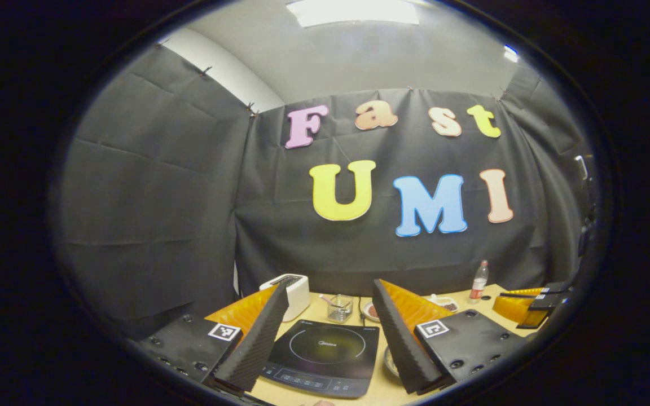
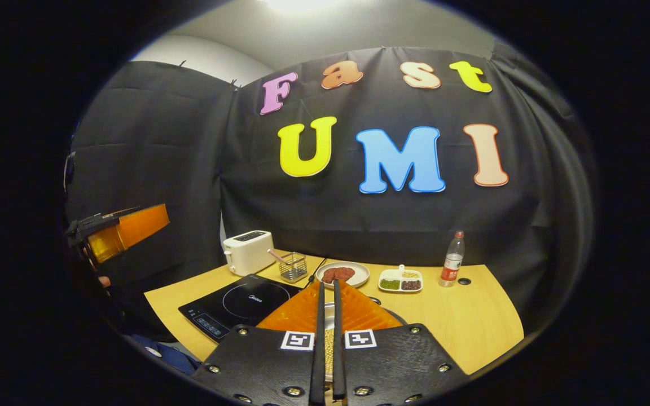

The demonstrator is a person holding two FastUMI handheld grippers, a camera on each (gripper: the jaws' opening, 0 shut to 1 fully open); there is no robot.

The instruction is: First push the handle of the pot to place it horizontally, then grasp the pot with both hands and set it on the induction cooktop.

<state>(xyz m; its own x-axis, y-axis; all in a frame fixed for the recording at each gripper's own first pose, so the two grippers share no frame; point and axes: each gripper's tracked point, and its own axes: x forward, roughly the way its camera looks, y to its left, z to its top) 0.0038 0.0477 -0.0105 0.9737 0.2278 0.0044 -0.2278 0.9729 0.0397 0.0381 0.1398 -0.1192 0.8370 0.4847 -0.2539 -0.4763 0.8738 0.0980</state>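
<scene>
Left claw point(image 1: 330, 332) gapes; right claw point(image 2: 328, 316) seems closed.

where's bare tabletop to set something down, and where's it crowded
Free: the wooden table's right end, right of the clear plastic bottle. Also the strip left of the black induction cooktop. Crowded: the back edge, where the white toaster, wire basket, round plate and white divided dish line up.

Black induction cooktop point(image 1: 321, 358) flat on table point(image 2: 471, 316)
</scene>
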